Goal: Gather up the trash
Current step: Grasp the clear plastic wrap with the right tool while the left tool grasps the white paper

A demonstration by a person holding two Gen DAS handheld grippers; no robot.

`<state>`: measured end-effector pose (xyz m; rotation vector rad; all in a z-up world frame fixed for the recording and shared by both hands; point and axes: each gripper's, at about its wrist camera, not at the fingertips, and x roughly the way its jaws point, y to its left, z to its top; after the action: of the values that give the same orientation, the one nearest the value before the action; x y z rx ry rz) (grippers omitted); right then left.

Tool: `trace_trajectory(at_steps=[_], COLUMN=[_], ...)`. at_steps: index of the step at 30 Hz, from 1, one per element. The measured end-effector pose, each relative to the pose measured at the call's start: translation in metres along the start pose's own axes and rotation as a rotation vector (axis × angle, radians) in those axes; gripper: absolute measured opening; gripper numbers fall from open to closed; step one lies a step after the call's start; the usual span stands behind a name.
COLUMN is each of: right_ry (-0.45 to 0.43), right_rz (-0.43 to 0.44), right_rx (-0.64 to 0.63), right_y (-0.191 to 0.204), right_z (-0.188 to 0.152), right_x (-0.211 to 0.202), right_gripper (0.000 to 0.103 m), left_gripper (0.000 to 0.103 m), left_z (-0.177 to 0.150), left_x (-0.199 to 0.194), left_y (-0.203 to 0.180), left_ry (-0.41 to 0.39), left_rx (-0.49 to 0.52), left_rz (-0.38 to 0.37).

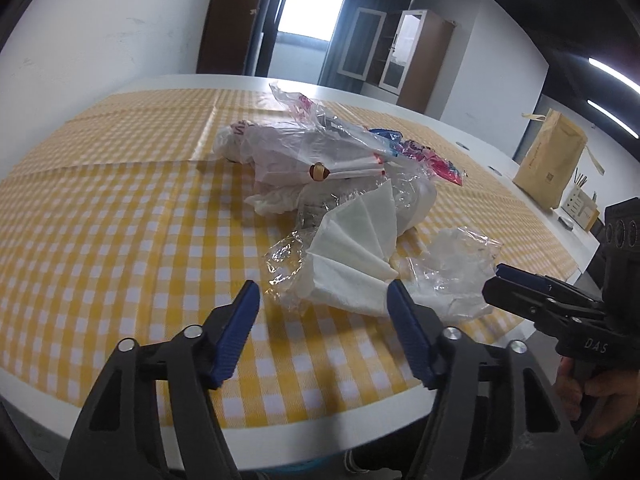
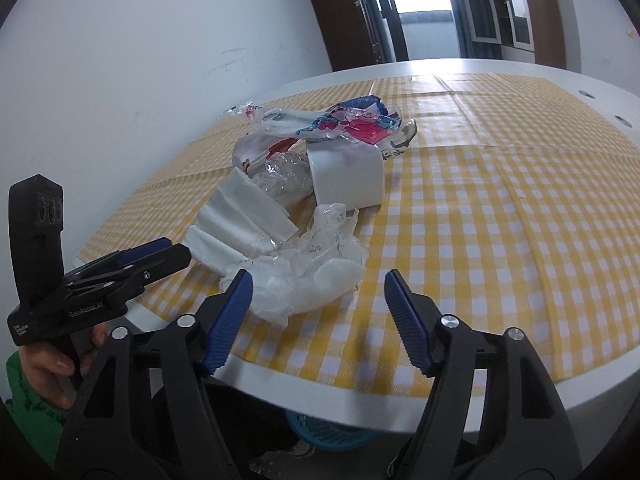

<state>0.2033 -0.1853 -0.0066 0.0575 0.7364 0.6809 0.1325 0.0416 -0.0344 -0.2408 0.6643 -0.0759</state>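
**A:** Where is the trash, seen from the two grippers?

**B:** It is heaped on the checked cloth (image 1: 120, 208) in the middle of the table (image 2: 480, 68). The near edge of the heap is a folded white napkin (image 1: 352, 252) with crumpled clear plastic (image 1: 452, 268) beside it. Further back lie a white cup on its side (image 2: 348, 176) and a printed wrapper (image 2: 360, 124).

**A:** Which gripper is nearer to what?

**B:** The left gripper (image 1: 324, 308) points straight at the napkin. Its right finger (image 1: 404, 320) looks just beside the napkin's near corner, though I cannot tell whether it touches. The right gripper (image 2: 318, 300) comes in from the other side, and its left finger (image 2: 232, 308) overlaps the edge of the clear plastic.

**A:** Are the fingers closed on anything?

**B:** No. Both pairs stand apart and nothing is clamped.

**A:** How does the napkin lie?

**B:** Its folds fan out away from the left gripper, so its long axis runs roughly along the line that gripper points. I would judge the napkin is the left's to take and the plastic the right's, each with a short push forward.
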Motion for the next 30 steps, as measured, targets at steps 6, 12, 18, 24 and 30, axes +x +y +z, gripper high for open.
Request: trace_trajectory(at_steps=[6, 12, 18, 24, 30], right_ry=[0.034, 0.000, -0.052, -0.087, -0.088], right_rz=[-0.003, -0.019, -0.031, -0.044, -0.034], right_rx=[-0.015, -0.029, -0.045, -0.084, -0.119], right_y=[0.004, 0.007, 0.008, 0.012, 0.023], right_z=[0.004, 0.003, -0.003, -0.017, -0.044], right_x=[0.015, 0.008, -0.022, -0.056, -0.079], right_gripper=[0.027, 0.015, 0.014, 0.014, 0.014], left_gripper=[0.025, 0.001, 0.001, 0.001, 0.001], left_z=[0.007, 0.011, 0.015, 0.005, -0.020], left_x=[0.012, -0.001, -0.030, -0.078, -0.126], left_y=[-0.005, -0.012, -0.017, -0.023, -0.033], left_ry=[0.026, -0.019, -0.088, -0.158, -0.201], left_rx=[0.009, 0.026, 0.030, 0.010, 0.018], left_rz=[-0.034, -0.034, -0.022, -0.023, -0.041])
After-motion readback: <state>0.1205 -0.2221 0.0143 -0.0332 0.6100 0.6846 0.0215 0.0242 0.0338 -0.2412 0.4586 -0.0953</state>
